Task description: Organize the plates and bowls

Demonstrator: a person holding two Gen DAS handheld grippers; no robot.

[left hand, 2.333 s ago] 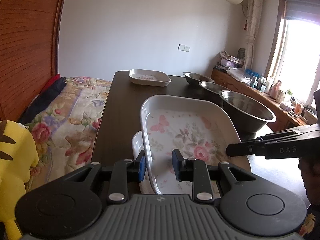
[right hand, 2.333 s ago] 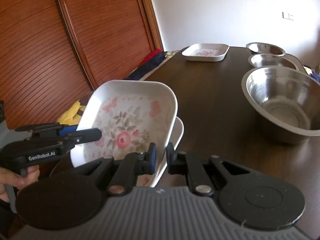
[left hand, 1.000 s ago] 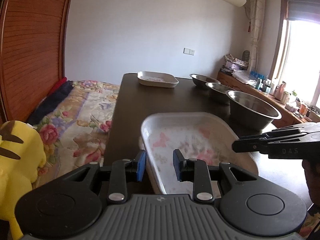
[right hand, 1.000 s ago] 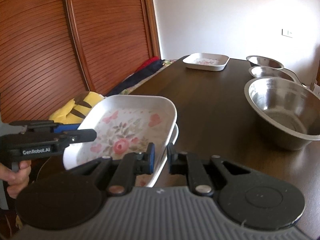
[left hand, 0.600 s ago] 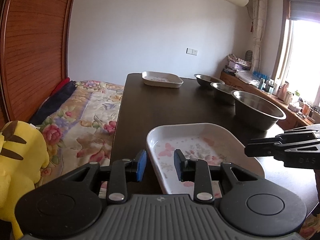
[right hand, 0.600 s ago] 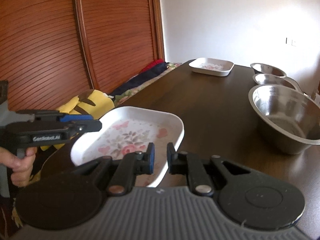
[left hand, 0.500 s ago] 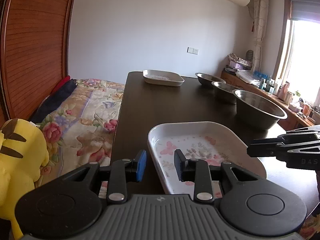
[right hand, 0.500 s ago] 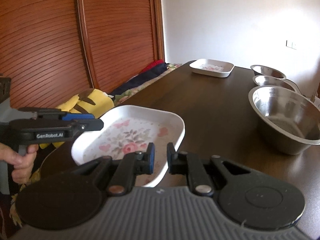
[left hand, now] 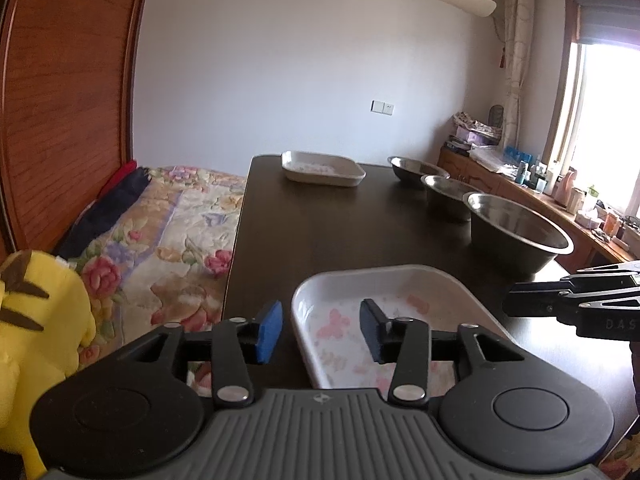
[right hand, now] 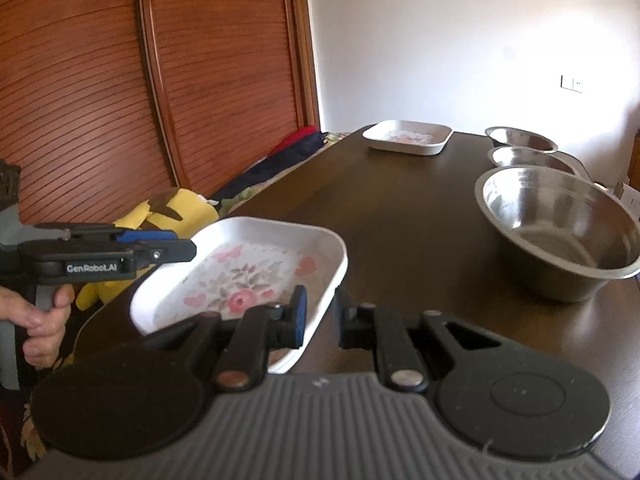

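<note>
Floral plate (left hand: 400, 312) now flat on bench (left hand: 340, 224); left gripper (left hand: 320, 332) just spread, straddling rim untouched; right gripper (right hand: 320, 316) pinches plate's edge

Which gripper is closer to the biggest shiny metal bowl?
Right. The right gripper clamps the white flowered plate beside the big metal bowl; the left gripper, jaws just opened around the plate's other rim, is farther.

Two white rectangular floral plates: one (right hand: 256, 276) at the tool, one (right hand: 408, 137) far ahead. Three round stainless-steel bowls: nearest (right hand: 560, 232), middle (right hand: 532, 158), farthest (right hand: 520, 139). One yellow plush toy (right hand: 168, 212).
</note>
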